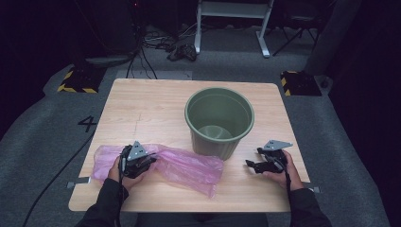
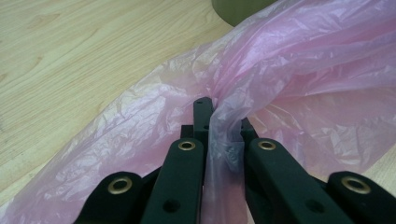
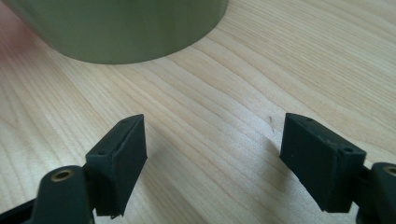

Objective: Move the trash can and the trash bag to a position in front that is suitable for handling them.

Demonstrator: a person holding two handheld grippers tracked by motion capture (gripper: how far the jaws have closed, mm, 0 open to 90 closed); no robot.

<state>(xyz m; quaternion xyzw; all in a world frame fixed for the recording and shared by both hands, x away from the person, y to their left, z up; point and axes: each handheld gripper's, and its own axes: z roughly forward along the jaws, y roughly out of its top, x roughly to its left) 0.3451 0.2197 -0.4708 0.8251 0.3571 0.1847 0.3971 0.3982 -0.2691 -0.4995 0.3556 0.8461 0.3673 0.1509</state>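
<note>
Fingers of the left gripper [image 2: 218,122] are clamped on a fold of one crinkled pink plastic bag [image 1: 189,166], spread left of one round green bin [image 1: 219,120]. Right of the bin, the right gripper [image 3: 212,154] is held with fingers parted over bare wooden surface [image 1: 156,101].

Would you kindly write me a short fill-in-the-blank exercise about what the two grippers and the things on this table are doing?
1. The left gripper is shut on the ____ plastic bag.
2. The right gripper has its fingers ____, with nothing between them.
3. The green bin stands ____ on the wooden table.
4. The bag lies to the ____ of the bin in the high view.

Missing words: pink; open; upright; left
</note>
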